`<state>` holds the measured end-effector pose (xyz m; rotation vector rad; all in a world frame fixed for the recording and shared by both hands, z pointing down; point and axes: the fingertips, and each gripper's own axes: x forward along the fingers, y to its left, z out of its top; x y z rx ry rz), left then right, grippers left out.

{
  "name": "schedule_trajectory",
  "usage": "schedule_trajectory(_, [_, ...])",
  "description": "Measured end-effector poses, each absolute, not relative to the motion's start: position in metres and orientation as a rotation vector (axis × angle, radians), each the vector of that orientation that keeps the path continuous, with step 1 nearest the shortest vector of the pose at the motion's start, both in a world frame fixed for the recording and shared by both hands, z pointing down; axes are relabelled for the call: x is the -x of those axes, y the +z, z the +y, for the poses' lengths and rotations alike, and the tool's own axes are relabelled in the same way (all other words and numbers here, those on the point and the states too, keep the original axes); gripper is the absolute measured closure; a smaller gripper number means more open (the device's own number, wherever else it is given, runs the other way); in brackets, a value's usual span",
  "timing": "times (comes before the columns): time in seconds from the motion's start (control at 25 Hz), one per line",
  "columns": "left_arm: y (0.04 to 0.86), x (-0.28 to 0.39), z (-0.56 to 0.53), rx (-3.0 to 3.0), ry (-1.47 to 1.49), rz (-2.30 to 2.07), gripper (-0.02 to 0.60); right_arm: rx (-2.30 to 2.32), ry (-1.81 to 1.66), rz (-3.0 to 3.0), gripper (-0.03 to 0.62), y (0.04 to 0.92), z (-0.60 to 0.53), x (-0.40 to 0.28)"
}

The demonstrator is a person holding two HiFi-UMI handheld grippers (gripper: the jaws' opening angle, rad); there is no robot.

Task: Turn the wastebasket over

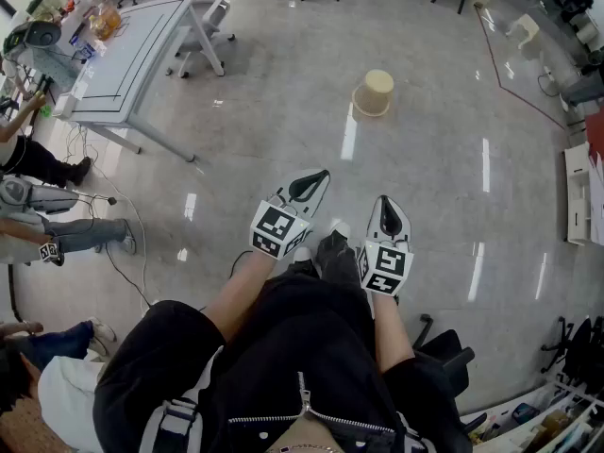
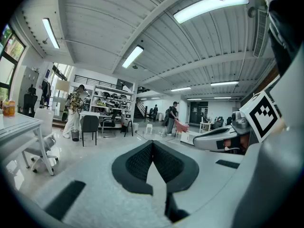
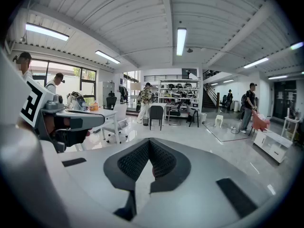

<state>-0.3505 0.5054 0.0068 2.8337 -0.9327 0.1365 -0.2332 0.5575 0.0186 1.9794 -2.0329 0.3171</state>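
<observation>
Item: wastebasket (image 1: 374,93), set alone on the floor (image 1: 283,130), which end is up not being determinable; well short of it, the left hand-held gripper (image 1: 310,185) and right hand-held gripper (image 1: 389,218) are held side by side, jaws together on nothing, judged not yet brought within reach; the wastebasket is shown in neither of the 2 gripper views.

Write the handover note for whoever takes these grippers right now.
Left gripper: shut, empty, held out in front of the knees.
Right gripper: shut, empty, close beside the left.
Wastebasket: alone on the floor well ahead, narrow end up, apparently mouth down; neither gripper is near it.
Done: nothing on the wastebasket shows as started.
Left: move up to it, open a gripper, grip it and turn it over.
</observation>
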Motion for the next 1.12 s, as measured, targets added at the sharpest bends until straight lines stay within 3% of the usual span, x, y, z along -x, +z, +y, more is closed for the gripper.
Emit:
schedule_trajectory(0.6, [0.023,0.355,0.507,-2.813,0.169,-0.938,0.577,-1.974,0.362,-2.088,0.585,0.026,0.563,0.233])
schedule_trajectory(1.12, [0.044,0.284,0.422,-2.811,0.245,-0.911,0.577,-2.019,0.477,-2.053,0.583,0.054,0.495,0.146])
